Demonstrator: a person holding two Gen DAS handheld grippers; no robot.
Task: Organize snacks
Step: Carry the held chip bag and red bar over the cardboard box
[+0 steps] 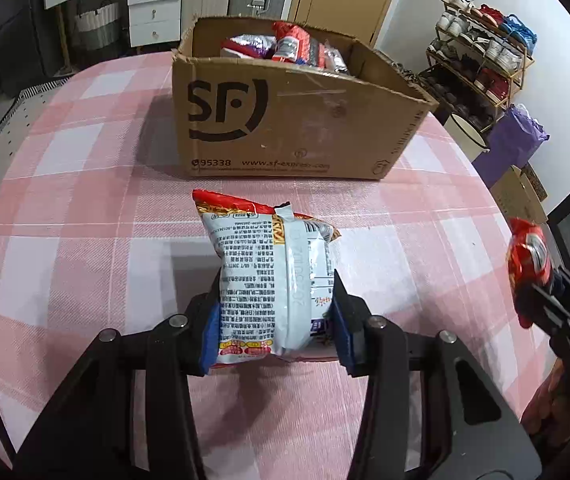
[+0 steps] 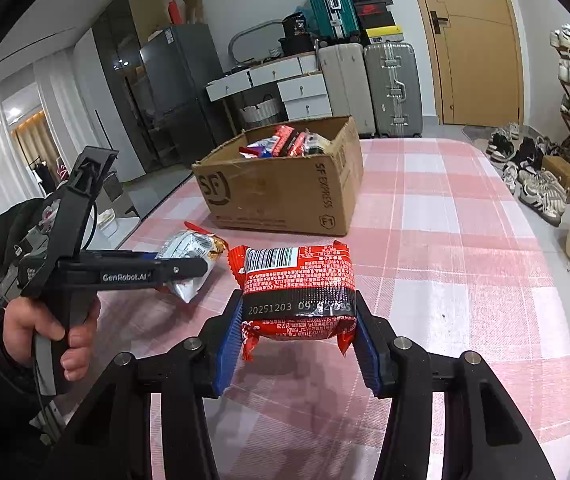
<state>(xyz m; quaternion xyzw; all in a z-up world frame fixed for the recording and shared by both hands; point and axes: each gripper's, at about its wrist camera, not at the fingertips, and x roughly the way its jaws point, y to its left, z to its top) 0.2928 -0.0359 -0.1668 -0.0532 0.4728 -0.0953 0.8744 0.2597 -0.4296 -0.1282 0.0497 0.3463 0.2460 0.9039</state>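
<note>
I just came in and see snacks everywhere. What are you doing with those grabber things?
A person is tidying snacks with two hand-held grippers. The left gripper has its jaws shut on a white snack packet. The right gripper grips a red snack packet. Both are above the pink checked tablecloth, near a cardboard box already holding snacks.

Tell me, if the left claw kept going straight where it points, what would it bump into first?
Probably the pink checked tablecloth: the left claw, shut on the white snack packet, tilts downward toward the bare cloth in front of the cardboard box. Aimed flatter, it would reach the box wall instead; depth is hard to judge.
</note>
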